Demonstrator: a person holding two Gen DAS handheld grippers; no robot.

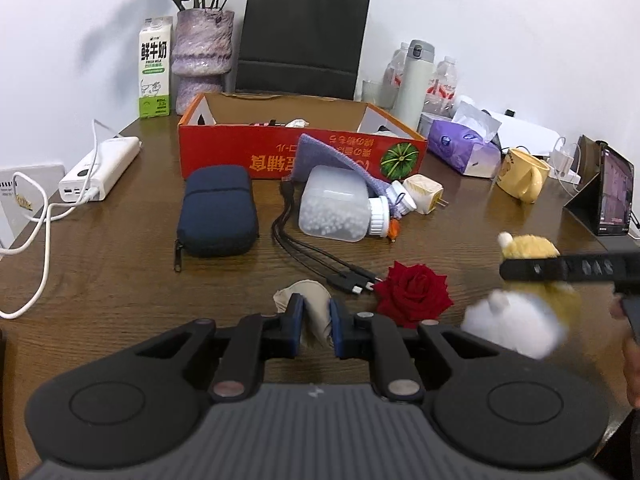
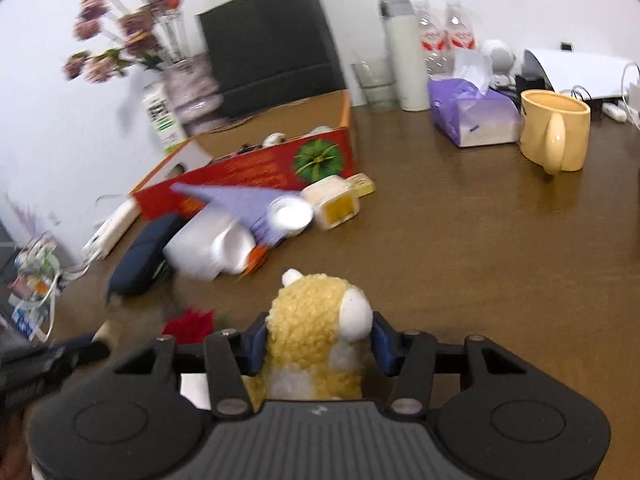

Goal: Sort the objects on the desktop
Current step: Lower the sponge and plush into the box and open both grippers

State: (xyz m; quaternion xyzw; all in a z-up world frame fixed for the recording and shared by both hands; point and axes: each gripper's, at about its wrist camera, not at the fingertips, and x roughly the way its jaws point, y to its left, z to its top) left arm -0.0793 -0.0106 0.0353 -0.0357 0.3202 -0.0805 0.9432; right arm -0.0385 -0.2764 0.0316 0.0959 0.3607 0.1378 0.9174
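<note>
Left wrist view: the left gripper (image 1: 316,326) pinches a crumpled tissue (image 1: 310,304) low over the table (image 1: 120,280), near the red box (image 1: 300,152). Right wrist view: the right gripper (image 2: 318,346) clamps a plush toy (image 2: 316,328); both likely go boxward next

A: What carries everything?
B: A dark wooden desk (image 1: 120,280).
A: What lies on it?
B: A red cardboard box (image 1: 240,156), navy pouch (image 1: 218,212), white power bank (image 1: 102,172), red rose (image 1: 414,294) (loose), yellow mug (image 1: 522,176), purple tissue pack (image 1: 464,146).

Bright even light, fisheye warp at edges, right wrist pic motion-blurred
</note>
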